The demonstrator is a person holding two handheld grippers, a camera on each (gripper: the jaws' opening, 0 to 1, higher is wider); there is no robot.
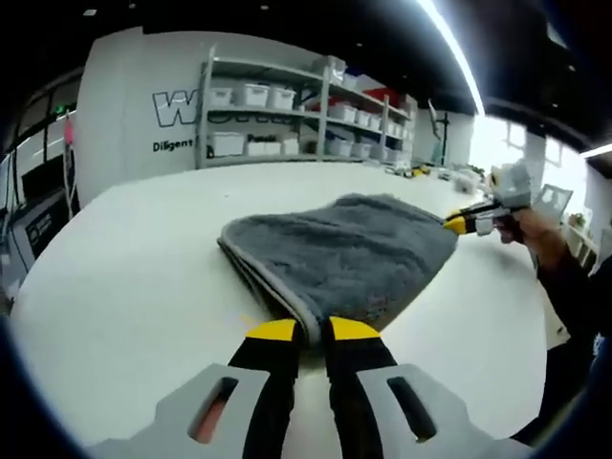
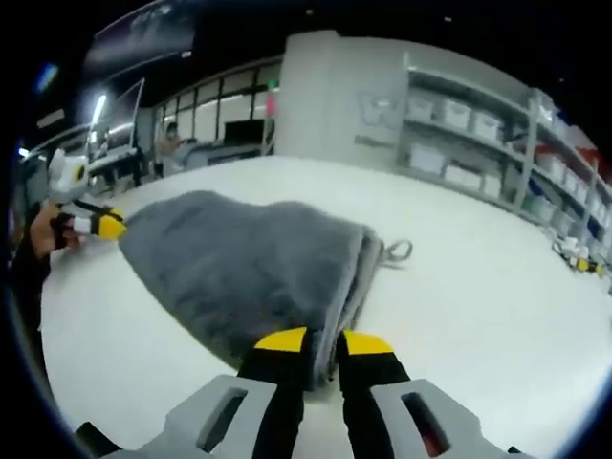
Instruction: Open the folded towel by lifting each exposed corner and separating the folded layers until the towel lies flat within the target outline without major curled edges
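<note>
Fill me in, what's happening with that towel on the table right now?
A person is working a grey towel on a white table with two handheld grippers. The left gripper has its jaws closed on one corner of the towel, and the right gripper is clamped on the opposite corner. The towel is still folded, with stacked layers visible along its edge, so it has not been opened flat yet. Shelving with bins stands behind the table.
</note>
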